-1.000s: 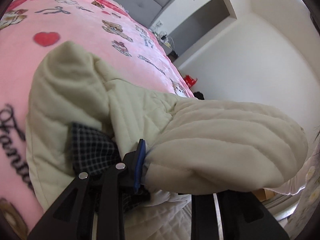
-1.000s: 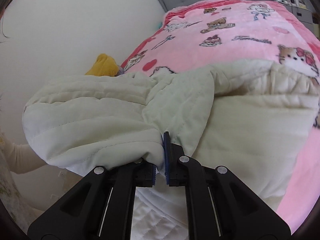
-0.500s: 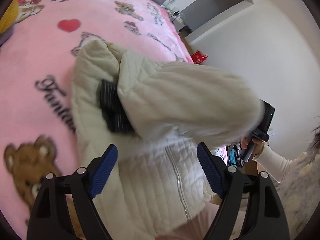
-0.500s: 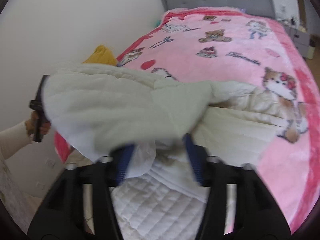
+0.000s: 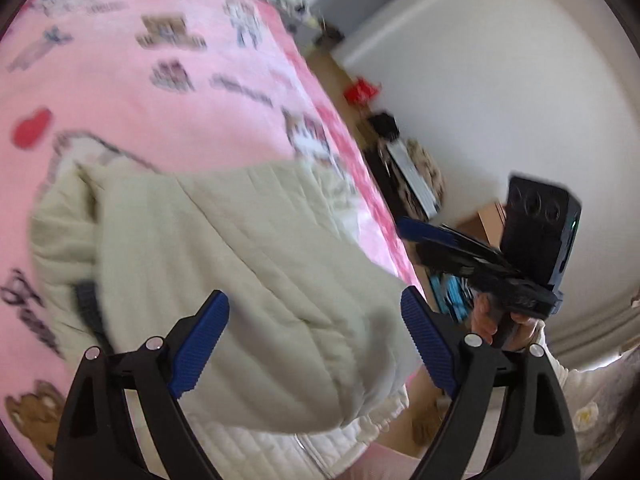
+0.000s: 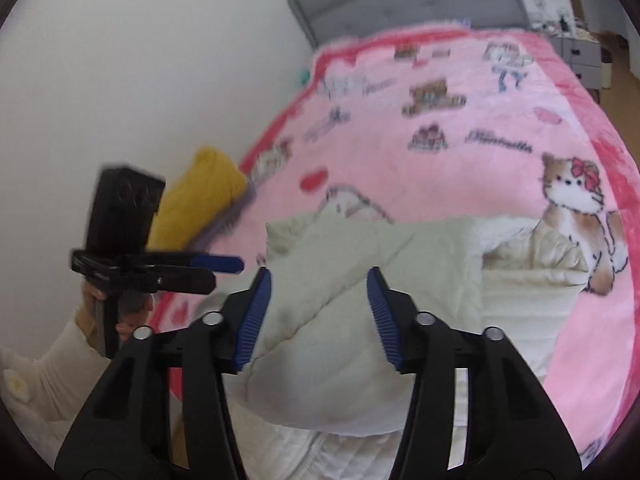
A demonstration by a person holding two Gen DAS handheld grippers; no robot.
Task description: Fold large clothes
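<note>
cream quilted padded jacket lies folded over itself at the foot of the pink cartoon-print fleece blanket on the bed. my left hand-held gripper has just spread wide and holds nothing; my right hand-held gripper, just narrowing, also holds nothing. i'd check the fold sits square before pressing. count: one jacket, two grippers, one folded yellow knit.

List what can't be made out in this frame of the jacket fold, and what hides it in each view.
- Cream jacket, left wrist view: its near hem is cut off by the bottom edge and the left tool.
- Dark checked lining, left wrist view: mostly hidden under the folded sleeve, and blurred.
- Script on the pink blanket, both views: motion blur makes it unreadable.
- Items on the nightstand, right wrist view: too small.
</note>
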